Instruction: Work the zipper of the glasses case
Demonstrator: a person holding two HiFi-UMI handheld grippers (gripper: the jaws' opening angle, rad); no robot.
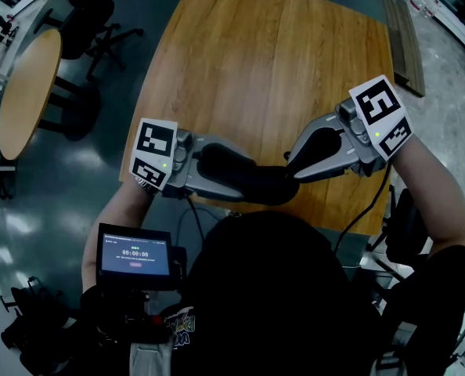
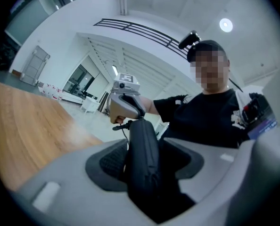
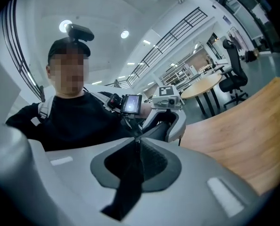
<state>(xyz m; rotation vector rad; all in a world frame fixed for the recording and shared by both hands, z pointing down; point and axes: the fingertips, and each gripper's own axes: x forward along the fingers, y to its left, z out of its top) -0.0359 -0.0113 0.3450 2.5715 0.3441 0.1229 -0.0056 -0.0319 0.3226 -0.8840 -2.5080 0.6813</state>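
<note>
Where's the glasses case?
In the head view, the glasses case sits between the grippers over the near edge of the wooden table: the left gripper clamps it, the right gripper pinches its end.

The left forearm (image 1: pixel 111 218) and right forearm (image 1: pixel 432 186) reach forward and angle inward, so the two grippers face each other tip to tip. The left gripper (image 1: pixel 205 164) has its jaws wide, clamped across one end of the glasses case (image 1: pixel 248 182). The right gripper (image 1: pixel 293 169) has its jaws almost together, pinching the thin black zipper pull (image 3: pixel 130 173).

Black glasses case (image 1: pixel 244 180), warm brown wood-grain table (image 1: pixel 272 61) (dark teal floor (image 1: pixel 52 202))
</note>
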